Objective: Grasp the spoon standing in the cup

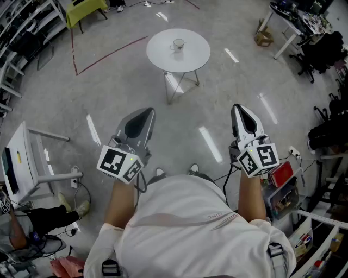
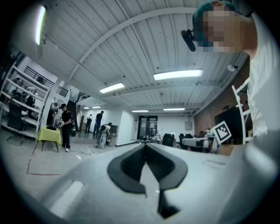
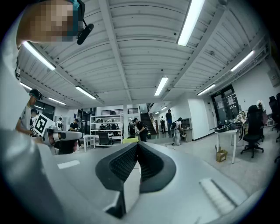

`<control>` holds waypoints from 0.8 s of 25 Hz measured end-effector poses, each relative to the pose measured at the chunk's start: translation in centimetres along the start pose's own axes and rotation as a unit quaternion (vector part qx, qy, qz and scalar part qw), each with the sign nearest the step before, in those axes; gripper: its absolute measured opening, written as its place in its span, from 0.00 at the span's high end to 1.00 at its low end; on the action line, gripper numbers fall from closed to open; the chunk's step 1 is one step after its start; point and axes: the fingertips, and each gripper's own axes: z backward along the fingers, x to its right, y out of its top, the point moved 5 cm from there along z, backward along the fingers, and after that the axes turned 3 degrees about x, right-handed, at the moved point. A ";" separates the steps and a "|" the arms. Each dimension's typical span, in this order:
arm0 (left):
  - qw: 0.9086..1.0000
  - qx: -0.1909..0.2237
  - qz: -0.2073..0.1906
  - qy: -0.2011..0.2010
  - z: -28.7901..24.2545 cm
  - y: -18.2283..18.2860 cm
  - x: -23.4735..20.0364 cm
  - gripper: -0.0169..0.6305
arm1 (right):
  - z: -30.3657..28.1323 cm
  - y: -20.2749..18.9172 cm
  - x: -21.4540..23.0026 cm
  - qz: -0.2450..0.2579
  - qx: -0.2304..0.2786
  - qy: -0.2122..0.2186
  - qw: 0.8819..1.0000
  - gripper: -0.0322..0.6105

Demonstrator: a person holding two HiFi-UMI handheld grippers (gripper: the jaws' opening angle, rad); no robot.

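Out front: round table (image 1: 157, 57), well apart from person. Left gripper (image 1: 145, 111) & right gripper (image 1: 238, 107) held level at waist, jaws together, nothing btwn; prob. carry pose, approach not begun. Cup (image 1: 178, 44) sits mid-table; spoon too small to see.

A glossy grey concrete floor (image 1: 109, 98) reflected the long fluorescent strip lights (image 3: 192, 22) fixed under a white ribbed ceiling (image 3: 131, 48). Red tape lines (image 1: 109, 54) crossed the floor beside a round white surface (image 1: 157, 57) on folding legs. A yellow-green table (image 1: 84, 10), white metal shelving (image 2: 19, 103) and a red-brick wall (image 2: 210, 116) edged the room.
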 end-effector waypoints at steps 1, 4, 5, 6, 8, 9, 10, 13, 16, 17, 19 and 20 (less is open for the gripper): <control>1.000 0.000 0.000 0.000 0.0 0.0 0.1 0.97 | 0.1 0.0 0.0 -0.001 0.000 0.000 1.000 0.94; 1.000 -0.002 0.000 -0.001 0.0 -0.2 0.3 0.97 | 0.1 0.0 0.0 -0.001 0.001 0.003 1.000 0.94; 1.000 -0.002 0.000 -0.001 -0.1 -0.2 0.2 0.97 | 0.0 -0.1 0.1 0.000 0.001 0.004 1.000 0.94; 1.000 -0.003 0.001 -0.001 -0.1 -0.2 0.2 0.97 | -0.1 -0.1 0.0 0.001 0.000 0.005 1.000 0.94; 1.000 -0.003 0.001 -0.001 -0.1 -0.2 0.1 0.97 | -0.3 -0.1 -0.1 0.002 -0.004 0.005 1.000 0.94; 1.000 -0.003 0.001 -0.001 -0.1 -0.2 0.1 0.97 | -0.3 -0.1 -0.1 0.002 -0.004 0.006 1.000 0.94; 1.000 -0.004 0.001 -0.001 -0.1 -0.1 0.2 0.97 | -0.4 0.0 -0.2 0.001 -0.004 0.006 1.000 0.94; 1.000 -0.005 0.000 0.000 -0.1 -0.1 0.3 0.97 | -0.4 0.0 0.0 -0.009 0.002 0.003 1.000 0.94; 1.000 -0.008 0.001 0.001 -0.2 -0.4 0.3 0.97 | -0.4 -0.1 0.3 -0.024 0.009 0.002 1.000 0.95; 1.000 -0.009 0.002 0.001 -0.3 -0.4 0.3 0.97 | -0.5 -0.2 0.4 -0.026 0.008 0.003 1.000 0.95; 1.000 -0.010 0.002 0.002 -0.6 -0.5 0.4 0.97 | -0.6 -0.3 0.7 -0.027 0.005 0.005 1.000 0.95; 1.000 -0.011 0.002 0.002 -0.7 -0.5 0.5 0.97 | -0.5 -0.4 0.8 -0.029 0.004 0.007 1.000 0.95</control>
